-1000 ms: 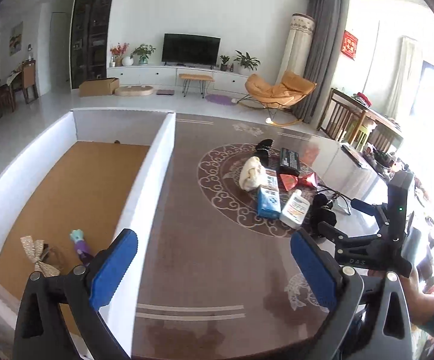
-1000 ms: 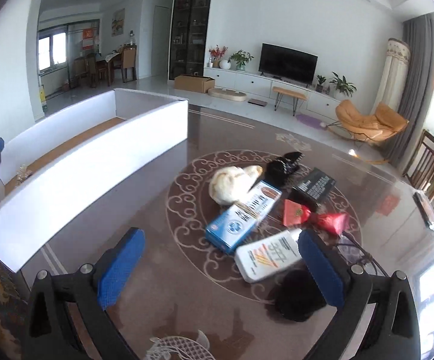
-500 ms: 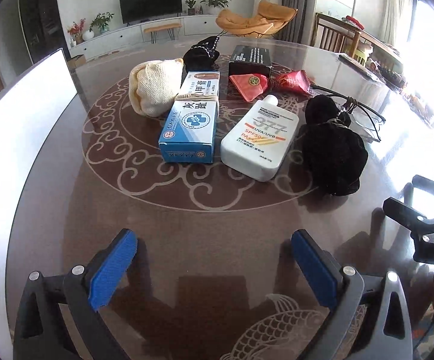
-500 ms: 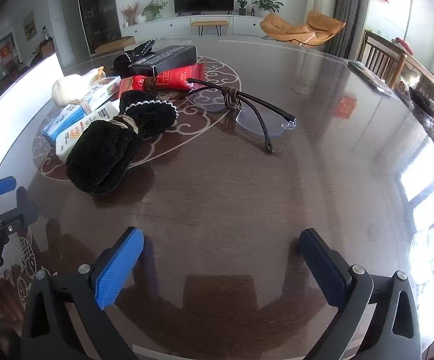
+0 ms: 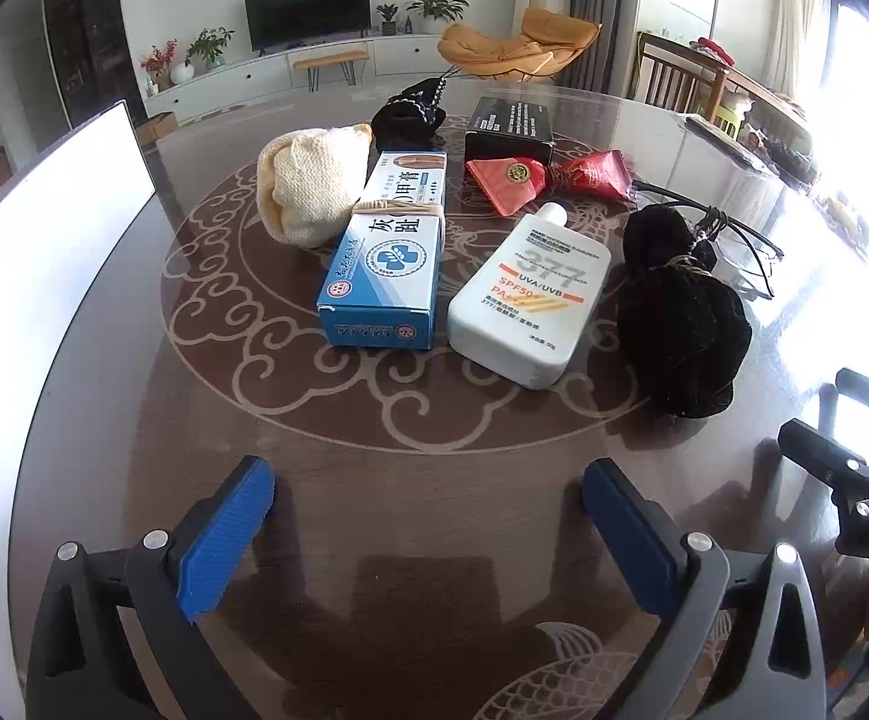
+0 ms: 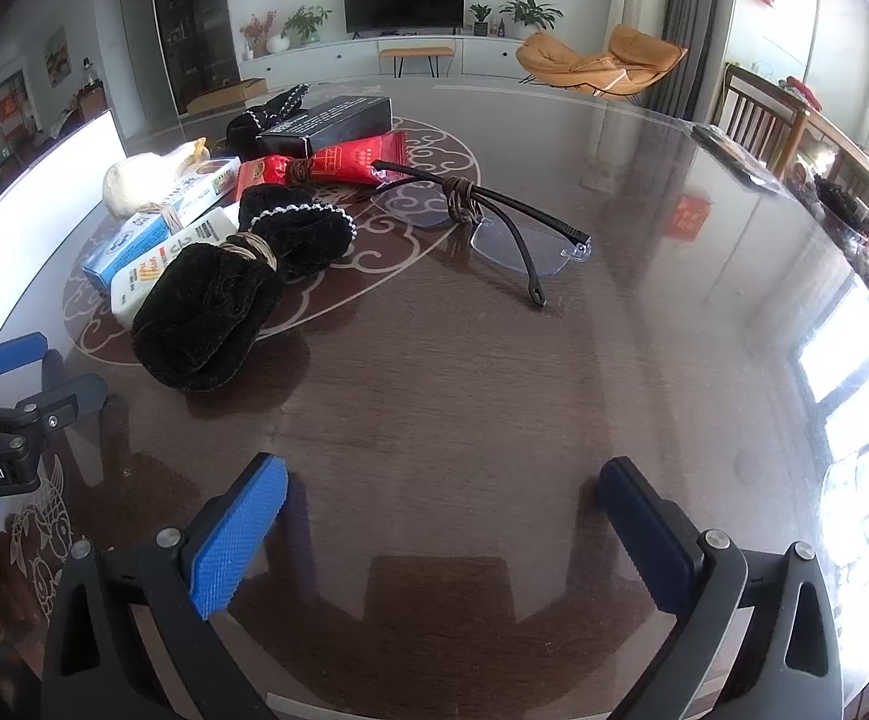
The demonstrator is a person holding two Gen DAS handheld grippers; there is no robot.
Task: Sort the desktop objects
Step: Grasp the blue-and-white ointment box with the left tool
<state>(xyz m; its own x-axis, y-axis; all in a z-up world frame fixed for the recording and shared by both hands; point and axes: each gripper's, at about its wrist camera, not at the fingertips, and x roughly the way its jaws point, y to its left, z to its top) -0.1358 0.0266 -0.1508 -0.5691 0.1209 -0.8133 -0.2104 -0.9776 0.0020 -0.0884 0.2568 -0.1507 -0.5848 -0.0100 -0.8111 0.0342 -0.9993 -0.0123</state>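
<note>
A cluster of objects lies on the dark round table: a blue-and-white box (image 5: 383,267), a white sunscreen bottle (image 5: 530,294), a cream knitted cloth (image 5: 311,186), a black velvet pouch (image 5: 677,324), red packets (image 5: 545,177), a black box (image 5: 509,129) and glasses (image 6: 494,222). My left gripper (image 5: 428,516) is open and empty, low over the table in front of the box and bottle. My right gripper (image 6: 443,510) is open and empty, low over the table, with the pouch (image 6: 212,306) ahead to its left.
A white-walled sorting box (image 5: 44,252) stands along the table's left side. A second black pouch (image 5: 410,111) lies at the back of the cluster. The right gripper's body (image 5: 860,480) shows at the left view's right edge. Dining chairs stand beyond the table's right rim.
Both grippers dropped from high above the table to just over its surface and closed in on the cluster. Their jaws stayed open. Since half a second ago they have barely moved.
</note>
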